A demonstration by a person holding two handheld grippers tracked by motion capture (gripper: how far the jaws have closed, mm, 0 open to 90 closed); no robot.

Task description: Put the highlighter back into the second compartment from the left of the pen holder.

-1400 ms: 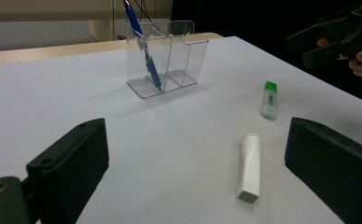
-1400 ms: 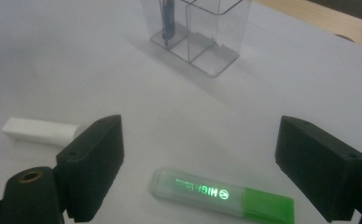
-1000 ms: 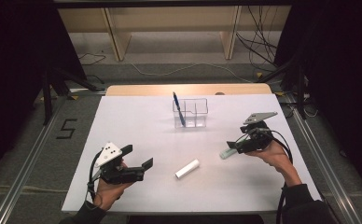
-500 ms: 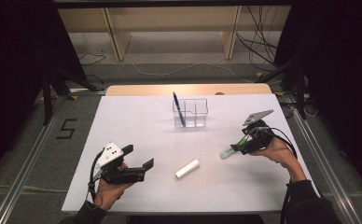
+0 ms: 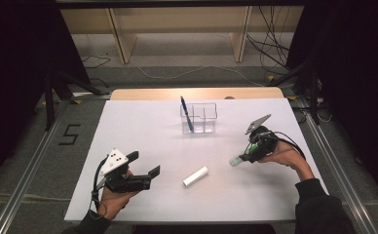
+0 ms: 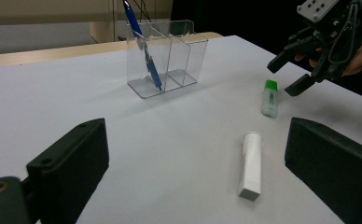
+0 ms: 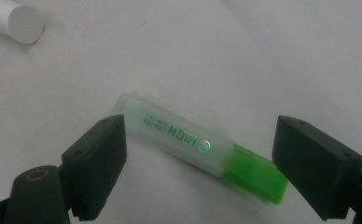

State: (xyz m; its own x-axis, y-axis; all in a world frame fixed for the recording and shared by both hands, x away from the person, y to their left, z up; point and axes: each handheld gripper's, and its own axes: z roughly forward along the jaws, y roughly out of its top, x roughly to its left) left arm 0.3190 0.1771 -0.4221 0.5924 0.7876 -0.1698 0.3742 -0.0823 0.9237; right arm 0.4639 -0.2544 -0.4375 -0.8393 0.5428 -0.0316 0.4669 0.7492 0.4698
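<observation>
Right gripper (image 5: pixel 246 155) near table's (image 5: pixel 143 126) right edge, jaws open astride green highlighter (image 7: pixel 202 147), not touching. Left gripper (image 5: pixel 145 165) open, empty, near front-left corner.

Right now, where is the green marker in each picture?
High view: the marker lies right of centre, just before the right tongs.
Left gripper view: upper right, below the other tongs.
Right gripper view: centre, between open jaws.
Shared landmark: the white tube lying nearby.
</observation>
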